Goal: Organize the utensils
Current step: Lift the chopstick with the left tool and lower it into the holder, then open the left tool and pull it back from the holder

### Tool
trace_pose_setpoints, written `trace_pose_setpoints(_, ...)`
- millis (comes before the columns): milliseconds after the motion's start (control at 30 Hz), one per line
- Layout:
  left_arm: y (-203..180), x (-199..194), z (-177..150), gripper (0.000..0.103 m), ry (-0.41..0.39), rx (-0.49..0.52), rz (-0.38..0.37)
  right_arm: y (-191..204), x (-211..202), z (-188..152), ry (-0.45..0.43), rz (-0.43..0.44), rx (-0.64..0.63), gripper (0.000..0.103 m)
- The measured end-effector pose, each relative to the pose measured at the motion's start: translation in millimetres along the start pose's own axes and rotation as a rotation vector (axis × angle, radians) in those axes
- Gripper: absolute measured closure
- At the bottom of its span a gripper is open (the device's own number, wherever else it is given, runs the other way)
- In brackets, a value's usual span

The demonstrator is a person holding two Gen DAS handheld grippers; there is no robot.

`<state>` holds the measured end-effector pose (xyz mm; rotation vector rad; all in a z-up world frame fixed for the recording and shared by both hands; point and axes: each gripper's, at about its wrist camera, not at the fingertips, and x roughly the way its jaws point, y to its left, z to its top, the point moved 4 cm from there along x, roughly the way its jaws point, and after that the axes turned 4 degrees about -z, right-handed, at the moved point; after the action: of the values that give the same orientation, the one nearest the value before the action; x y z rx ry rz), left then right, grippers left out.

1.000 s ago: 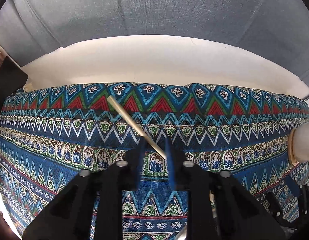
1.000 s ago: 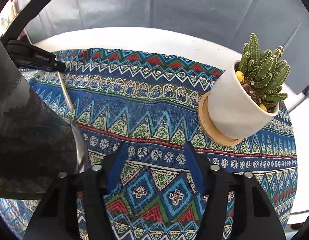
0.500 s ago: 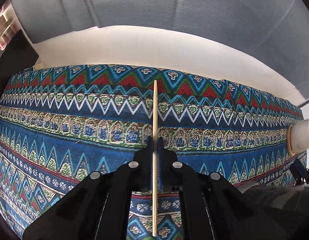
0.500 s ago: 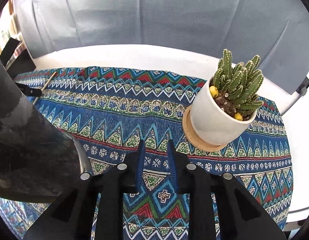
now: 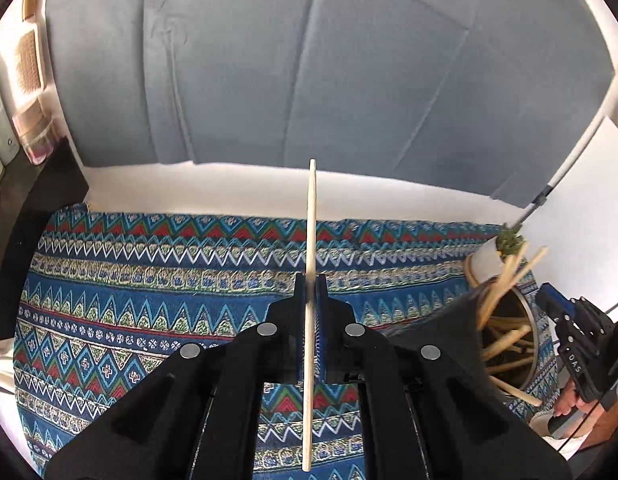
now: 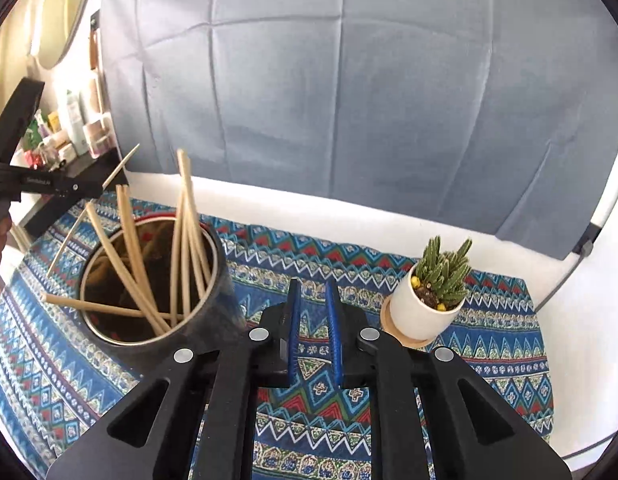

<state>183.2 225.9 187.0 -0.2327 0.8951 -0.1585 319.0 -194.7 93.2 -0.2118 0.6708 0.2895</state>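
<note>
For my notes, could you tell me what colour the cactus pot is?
White pot, clearest in the right wrist view.

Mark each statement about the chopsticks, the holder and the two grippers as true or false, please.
1. The left gripper holds one chopstick between its fingers. True.
2. The holder is empty. False: several chopsticks stand inside it.
3. The right gripper grips a chopstick. False: nothing is between its fingers, which are closing.
4. The cactus pot stands on the patterned cloth, apart from the holder. True.
5. The held chopstick lies flat on the cloth. False: it is lifted clear of the cloth.
</note>
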Motion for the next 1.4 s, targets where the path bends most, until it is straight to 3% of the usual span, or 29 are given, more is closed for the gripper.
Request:
trace_pose_setpoints(200,-77.5,-44.3,11.6,0.098,-0.137,0.144,-0.071,11.9,-36.6,16.2,-0.089,0.030,0.005,0.095)
trace_pose_setpoints(267,-99.5,-63.2,13.6,0.098,-0.202,0.198,-0.097,16.6,-46.4,19.9,-0.132,0.085,0.019,0.095)
trace_pose_setpoints(433,-168.2,-60.7,7.4,0.098,-0.327,0.309,-0.223,24.7,-55.7,21.5,-0.194,0.145,0.052,0.095)
trace_pose_setpoints(567,-198.0,-66.4,-3.8,0.098,-0.490,0.433,-0.326,29.5,-52.1,20.7,-0.230,0.164,0.060,0.095)
trace_pose_setpoints(833,-208.1,-43.2,-32.2,0.098,-0.654,0.458,-0.417,32.1,-26.3,11.0,-0.231,0.207,0.075,0.095)
trace_pose_setpoints(1000,-197.1,-15.8,-45.2,0.098,-0.670,0.429,-0.401,29.9,-9.3,2.0,-0.230,0.197,0.111,0.095)
trace_pose_setpoints(1400,-168.0,38.5,-57.8,0.098,-0.604,0.337,-0.393,33.6,3.4,-0.4,-0.201,0.171,0.075,0.094)
